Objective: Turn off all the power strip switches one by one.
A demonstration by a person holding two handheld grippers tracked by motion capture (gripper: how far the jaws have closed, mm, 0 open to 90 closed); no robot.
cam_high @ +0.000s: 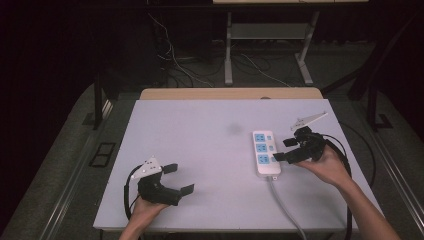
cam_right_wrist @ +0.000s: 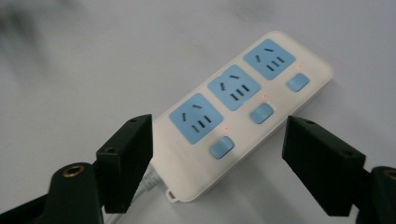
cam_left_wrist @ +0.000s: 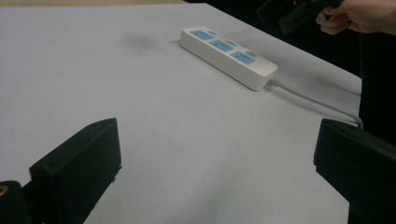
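The right claw (cam_high: pixel 283 150) hangs open astride the near end of the power strip (cam_high: pixel 265 152), pads not touching. This smooth white plastic bar with three blue sockets lies right of centre on the matte grey bench (cam_high: pixel 200 150), long axis near-to-far, cable (cam_high: pixel 285 205) trailing nearward. The left claw (cam_high: pixel 179 178) gapes empty, well apart.

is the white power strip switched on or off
On, it seems: small red lights glow beside each blue switch on the white three-socket power strip. Nothing is plugged into its sockets.
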